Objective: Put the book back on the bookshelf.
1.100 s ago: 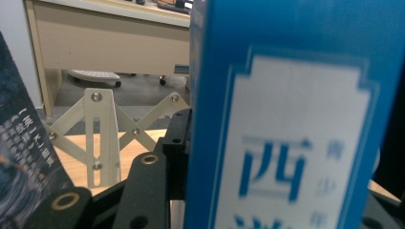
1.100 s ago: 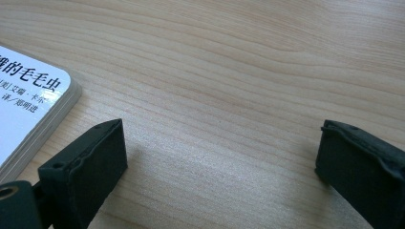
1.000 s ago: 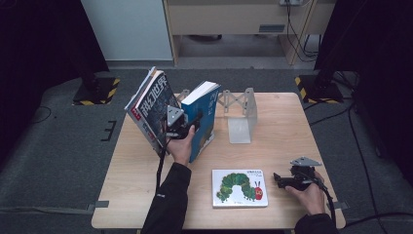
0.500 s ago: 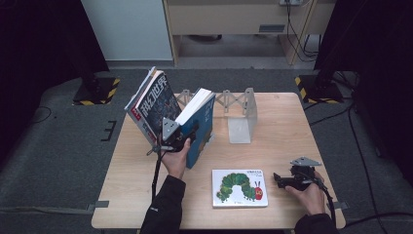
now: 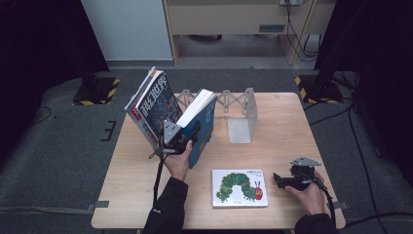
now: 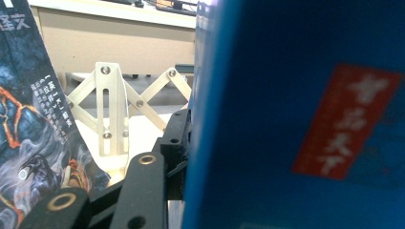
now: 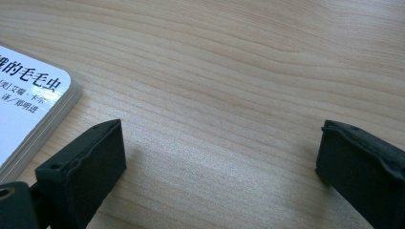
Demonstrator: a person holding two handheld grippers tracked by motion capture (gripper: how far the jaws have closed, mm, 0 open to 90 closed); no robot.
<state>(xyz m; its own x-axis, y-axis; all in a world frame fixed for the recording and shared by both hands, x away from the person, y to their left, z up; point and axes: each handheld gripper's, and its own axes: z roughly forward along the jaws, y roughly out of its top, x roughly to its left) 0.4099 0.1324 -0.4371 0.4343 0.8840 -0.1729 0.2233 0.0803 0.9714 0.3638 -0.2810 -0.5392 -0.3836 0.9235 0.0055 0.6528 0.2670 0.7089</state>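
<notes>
At ten o'clock on the table (image 5: 272, 131), a blue book (image 5: 202, 127) is gripped by the left gripper (image 5: 181, 139) and held tilted beside a leaning dark magazine (image 5: 155, 105), just left of the metal book rack (image 5: 241, 109). Its spine is lowest, its long axis rising toward one o'clock. Judged so, standing it upright is unfinished, and a caterpillar picture book (image 5: 239, 187) lies flat at six o'clock, unshelved. The right gripper (image 5: 285, 179) is rested at four o'clock, jaws apart, nothing held
</notes>
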